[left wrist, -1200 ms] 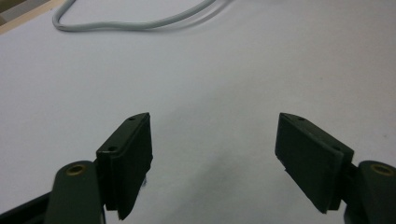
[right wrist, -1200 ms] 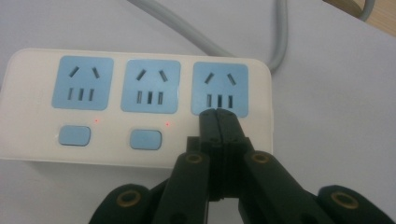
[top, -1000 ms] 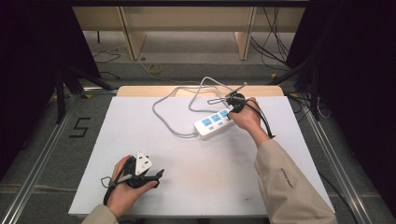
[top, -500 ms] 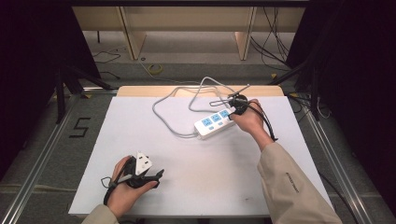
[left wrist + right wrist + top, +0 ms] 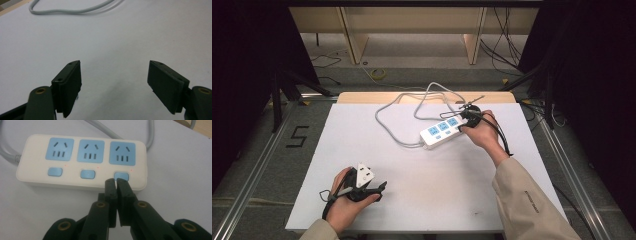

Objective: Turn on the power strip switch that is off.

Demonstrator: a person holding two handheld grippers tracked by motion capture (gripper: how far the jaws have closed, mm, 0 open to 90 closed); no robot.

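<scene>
Right gripper point(image 5: 116, 181) jaws nearly together, a thin gap between them, nothing held; they have just been opening a little. Tips rest at the rightmost blue switch point(image 5: 121, 176) of the white power strip point(image 5: 82, 161), which lies flat on the white tabletop point(image 5: 452, 190), far right part in the high view, grey cord point(image 5: 394, 107) looping behind it. Left gripper point(image 5: 115, 82) open wide, empty, low over bare tabletop at the near left, well apart from the strip.

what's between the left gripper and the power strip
In the high view, bare white table top separates the left gripper from the power strip; nothing lies there.
</scene>
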